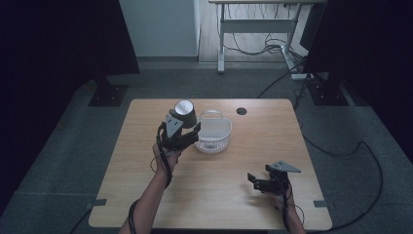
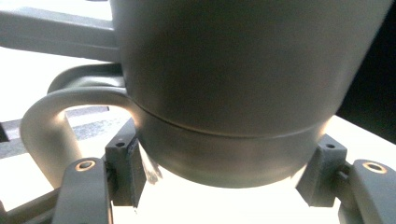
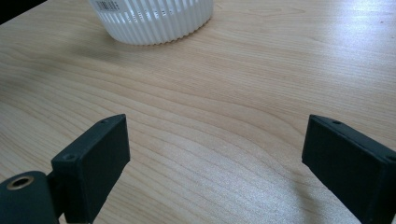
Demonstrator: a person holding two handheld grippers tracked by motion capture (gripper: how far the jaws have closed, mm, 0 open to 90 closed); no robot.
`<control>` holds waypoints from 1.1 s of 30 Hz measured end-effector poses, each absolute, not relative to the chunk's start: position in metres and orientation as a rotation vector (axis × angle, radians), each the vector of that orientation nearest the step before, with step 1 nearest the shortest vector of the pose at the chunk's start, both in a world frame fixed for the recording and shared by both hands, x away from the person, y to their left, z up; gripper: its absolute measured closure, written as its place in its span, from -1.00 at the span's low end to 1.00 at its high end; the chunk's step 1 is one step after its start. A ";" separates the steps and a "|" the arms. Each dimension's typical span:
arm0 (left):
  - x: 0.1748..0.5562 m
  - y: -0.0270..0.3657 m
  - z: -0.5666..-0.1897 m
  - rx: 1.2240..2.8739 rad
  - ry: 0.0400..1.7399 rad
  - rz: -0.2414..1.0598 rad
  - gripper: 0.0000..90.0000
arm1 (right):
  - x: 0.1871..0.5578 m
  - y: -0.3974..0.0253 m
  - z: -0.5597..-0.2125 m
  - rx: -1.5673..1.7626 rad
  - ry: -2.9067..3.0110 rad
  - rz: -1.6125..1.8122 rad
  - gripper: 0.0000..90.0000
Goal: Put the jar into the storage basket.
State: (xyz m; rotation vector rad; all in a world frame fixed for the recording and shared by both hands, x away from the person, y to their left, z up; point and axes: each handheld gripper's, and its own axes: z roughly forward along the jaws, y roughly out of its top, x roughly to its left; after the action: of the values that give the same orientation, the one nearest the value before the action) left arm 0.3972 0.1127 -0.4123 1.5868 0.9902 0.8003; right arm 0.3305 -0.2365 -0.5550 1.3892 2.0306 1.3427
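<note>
A grey mug (image 1: 185, 113) with a side handle hangs above the wooden table (image 1: 253, 141), just left of a white ribbed basket (image 1: 214, 132). My left gripper (image 1: 188, 125) is shut on the mug, which is tipped so that one round end faces the high camera. In the left gripper view the mug (image 2: 233, 84) looms large, the two black jaws press on either side of its lower band, and its handle (image 2: 44, 121) curves off to the left. My right gripper (image 1: 253, 181) hovers low near the table's front right, open and holding nothing. Its jaws (image 3: 217, 135) stand wide apart over bare wood.
The white basket (image 3: 154, 18) lies ahead of my right gripper. A dark round cable hole (image 1: 241, 111) sits at the table's back edge. Beyond the table are black stands (image 1: 108, 92), floor cables (image 1: 341, 151) and a white desk frame (image 1: 253, 29).
</note>
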 end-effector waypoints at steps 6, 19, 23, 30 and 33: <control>0.403 0.108 -0.409 1.590 0.987 0.796 -0.32 | 0.331 -0.236 -0.555 1.387 2.035 1.342 -0.83; 0.414 0.089 -0.405 1.595 0.974 0.800 -0.32 | 0.331 -0.236 -0.555 1.384 2.040 1.343 -0.82; 0.417 0.081 -0.404 1.602 0.964 0.800 -0.32 | 0.331 -0.236 -0.555 1.383 2.041 1.343 -0.82; 0.422 0.067 -0.403 1.620 0.951 0.801 -0.32 | 0.331 -0.236 -0.555 1.381 2.047 1.344 -0.82; 0.424 0.061 -0.402 1.622 0.946 0.803 -0.32 | 0.331 -0.236 -0.555 1.379 2.048 1.344 -0.82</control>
State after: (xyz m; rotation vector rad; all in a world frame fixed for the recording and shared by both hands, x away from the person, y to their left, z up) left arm 0.4238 0.0609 -0.4022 1.6221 0.9463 0.8029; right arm 0.3312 -0.2359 -0.5551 1.3793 2.0483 1.3439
